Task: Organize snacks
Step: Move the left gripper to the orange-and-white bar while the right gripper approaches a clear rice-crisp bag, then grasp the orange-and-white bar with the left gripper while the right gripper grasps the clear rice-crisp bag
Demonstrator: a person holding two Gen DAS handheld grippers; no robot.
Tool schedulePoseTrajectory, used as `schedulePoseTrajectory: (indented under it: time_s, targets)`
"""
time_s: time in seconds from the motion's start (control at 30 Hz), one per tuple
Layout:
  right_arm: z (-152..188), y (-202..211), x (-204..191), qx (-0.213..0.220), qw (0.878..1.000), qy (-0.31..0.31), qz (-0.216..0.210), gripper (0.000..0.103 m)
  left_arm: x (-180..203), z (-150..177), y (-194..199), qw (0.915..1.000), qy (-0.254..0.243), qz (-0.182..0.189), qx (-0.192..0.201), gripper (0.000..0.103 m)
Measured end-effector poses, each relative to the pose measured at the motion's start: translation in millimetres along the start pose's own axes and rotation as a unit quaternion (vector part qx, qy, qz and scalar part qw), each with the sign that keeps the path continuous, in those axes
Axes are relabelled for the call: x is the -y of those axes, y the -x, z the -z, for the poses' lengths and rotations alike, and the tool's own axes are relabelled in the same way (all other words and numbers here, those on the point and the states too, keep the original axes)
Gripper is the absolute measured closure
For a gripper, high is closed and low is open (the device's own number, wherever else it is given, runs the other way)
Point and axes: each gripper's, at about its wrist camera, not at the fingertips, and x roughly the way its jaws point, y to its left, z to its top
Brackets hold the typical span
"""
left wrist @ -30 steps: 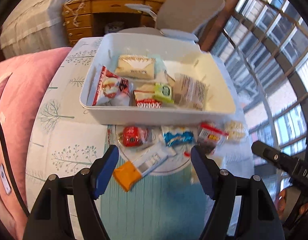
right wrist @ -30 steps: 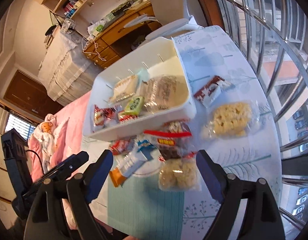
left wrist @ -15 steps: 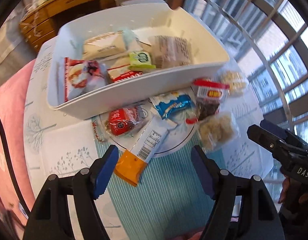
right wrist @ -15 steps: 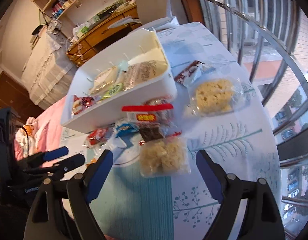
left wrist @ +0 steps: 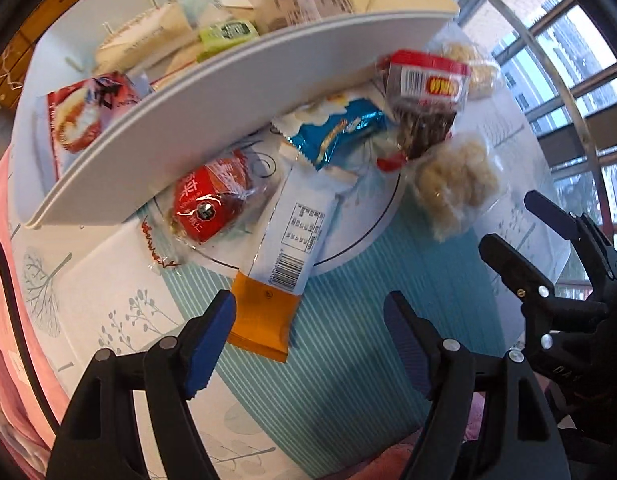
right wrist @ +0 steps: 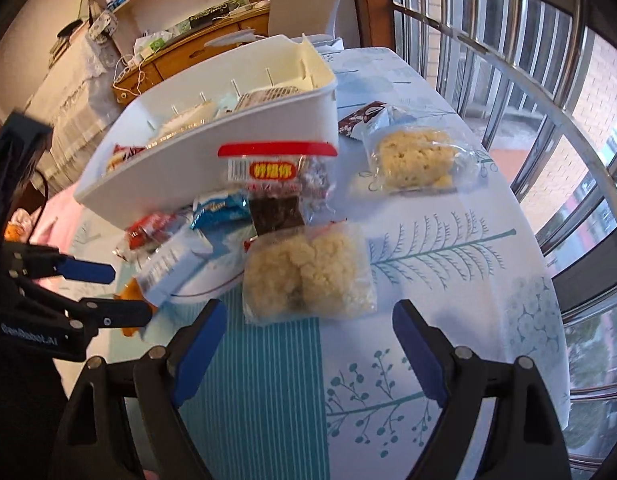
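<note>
Snacks lie loose on the tabletop [right wrist: 448,248] against the near wall of the white bin [right wrist: 212,160], which already holds several packets. Left tool [left wrist: 308,324] stands wide and empty, pointing down, its left pad just beside the orange end of the long white bar wrapper [left wrist: 286,240], which runs toward 12 o'clock onto a round plate [left wrist: 360,236]. Right tool [right wrist: 308,332] is also wide and empty, with the clear bag of rice crisps [right wrist: 308,276] at 12 o'clock just ahead of its pads.

For a clean pick, I judge each tool should straddle its packet across the narrow width and close gently, since crisps would crush. The bar's free orange end gives open room; its far end sits close under the blue packet [left wrist: 336,136] and beside the red one [left wrist: 208,204]. The bin wall rises close behind, so lift first, then carry over the rim. The other tool at 3 o'clock in the left view needs clearance.
</note>
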Motion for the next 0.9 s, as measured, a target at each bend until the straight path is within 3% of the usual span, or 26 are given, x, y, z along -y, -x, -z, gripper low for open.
schedulePoseTrajectory:
  time_s: [0.4,0.47,0.73,0.9]
  targets:
    - [1.3,-26.6,-15.1,0.039,0.997,0.029,0.066,0.017,-11.6,-4.5,-22.6,0.9994,-0.024,0.006,-0.025,0.027]
    - [-1.6,-29.9,-16.2,0.042,0.996,0.035,0.072,0.017,-12.2,-6.9,-25.2,0.9992,-0.028,0.008,-0.026,0.031]
    - [-9.0,-41.3,-20.1,0.039,0.995,0.051,0.079,0.009,-12.8,-22.0,-31.2,0.9992,-0.028,0.003,-0.029,0.063]
    - [-11.6,-47.6,-23.6,0.034,0.995,0.055,0.081,0.007,-16.4,-23.8,-32.6,0.9995,-0.017,0.004,-0.028,0.065]
